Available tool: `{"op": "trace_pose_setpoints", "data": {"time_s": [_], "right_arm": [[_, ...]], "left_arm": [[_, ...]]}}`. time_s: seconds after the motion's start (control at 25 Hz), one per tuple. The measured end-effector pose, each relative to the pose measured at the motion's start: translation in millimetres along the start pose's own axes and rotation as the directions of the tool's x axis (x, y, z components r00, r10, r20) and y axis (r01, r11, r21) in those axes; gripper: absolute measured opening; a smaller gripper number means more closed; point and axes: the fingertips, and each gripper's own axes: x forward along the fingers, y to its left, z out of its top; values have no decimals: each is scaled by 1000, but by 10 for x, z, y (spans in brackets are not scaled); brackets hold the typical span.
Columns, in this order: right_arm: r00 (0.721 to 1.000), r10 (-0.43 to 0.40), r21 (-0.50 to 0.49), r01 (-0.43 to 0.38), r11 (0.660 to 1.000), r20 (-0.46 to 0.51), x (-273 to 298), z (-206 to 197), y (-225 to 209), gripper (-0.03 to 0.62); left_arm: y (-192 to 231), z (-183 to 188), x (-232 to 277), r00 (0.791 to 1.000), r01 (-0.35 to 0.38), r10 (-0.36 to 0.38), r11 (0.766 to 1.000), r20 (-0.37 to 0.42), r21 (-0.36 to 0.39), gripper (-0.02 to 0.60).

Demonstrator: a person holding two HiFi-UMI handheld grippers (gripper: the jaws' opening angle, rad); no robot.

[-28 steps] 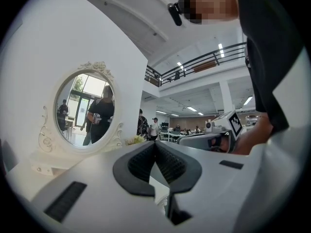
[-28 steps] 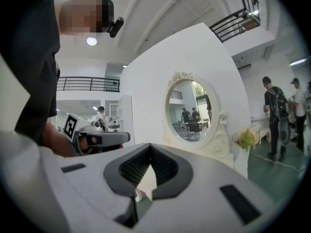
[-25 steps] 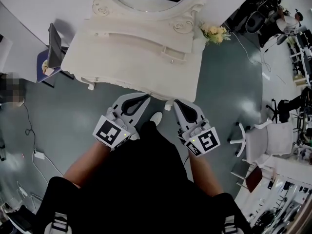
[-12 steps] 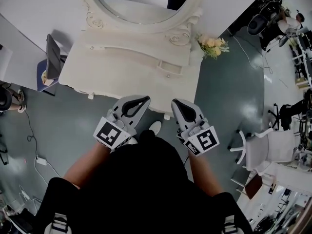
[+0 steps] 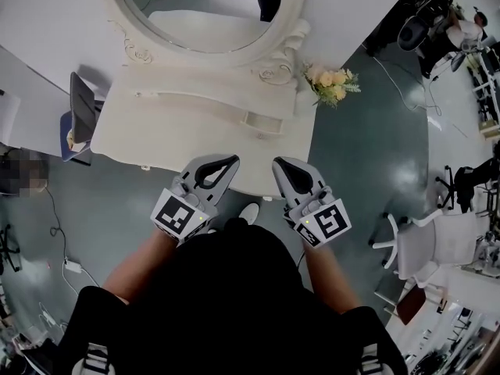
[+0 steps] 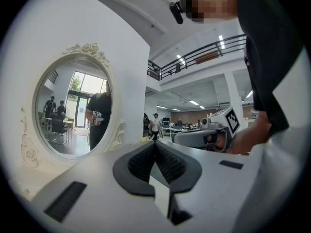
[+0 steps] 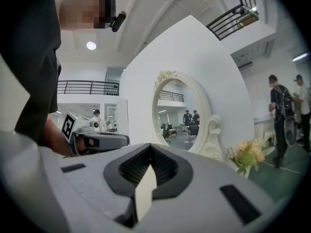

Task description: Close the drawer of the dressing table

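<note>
The cream dressing table [image 5: 172, 131] with its oval mirror [image 5: 207, 10] stands just ahead of me. A small drawer [image 5: 262, 121] sticks out a little from the low shelf at the back right of its top. My left gripper [image 5: 231, 159] and right gripper [image 5: 278, 162] are side by side over the table's front edge, well short of the drawer. Both are shut with nothing held. In the left gripper view the left gripper's [image 6: 155, 142] dark pads meet at the tip. The right gripper's [image 7: 149, 145] pads meet in the right gripper view.
A bunch of yellow flowers [image 5: 328, 83] stands by the table's right end. A dark chair [image 5: 78, 108] is at its left end, and a white chair [image 5: 426, 241] stands on the floor to the right. Cables [image 5: 66, 264] lie on the floor at the left.
I have stepped closer to the table. Both grippers went forward together and now reach over its front edge instead of hanging short of it. Jaws stayed shut.
</note>
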Motion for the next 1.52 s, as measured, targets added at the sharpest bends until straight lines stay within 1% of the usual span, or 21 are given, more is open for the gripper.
{"op": "trace_pose_setpoints", "data": {"time_s": [0.24, 0.44, 0.56, 0.72, 0.92, 1.04, 1.2, 1.36, 1.52], "right_arm": [[1000, 12, 12, -12, 1000, -20, 20, -104, -273, 2], [1000, -9, 27, 10, 1000, -26, 75, -145, -414, 2], [999, -34, 31, 35, 999, -27, 145, -156, -507, 2], [996, -78, 28, 78, 997, -34, 246, -153, -598, 2], [984, -163, 39, 166, 985, -71, 337, -255, -744, 2], [973, -209, 53, 214, 975, -98, 404, -381, -829, 2], [951, -278, 72, 290, 954, -138, 479, -599, -948, 2], [920, -338, 88, 360, 929, -198, 579, -876, -1052, 3], [880, -378, 109, 422, 900, -287, 647, -1286, -1155, 8]], "left_arm": [[76, 48, 253, 999, -41, 41, 999, -12, -16, -5], [118, 0, 365, 1000, -23, 23, 1000, -7, -7, -5], [215, -36, 440, 1000, -19, 18, 1000, -24, -23, -5], [332, -31, 566, 999, 38, -39, 999, -19, -8, -5], [495, -54, 745, 994, 108, -108, 994, -17, -7, -5], [591, -140, 822, 989, 146, -146, 989, -26, -7, -5], [712, -239, 912, 981, 190, -190, 982, -38, 0, -6], [817, -362, 968, 969, 244, -243, 970, -34, 11, -5], [914, -491, 1034, 962, 271, -271, 963, -33, 5, -5]]}}
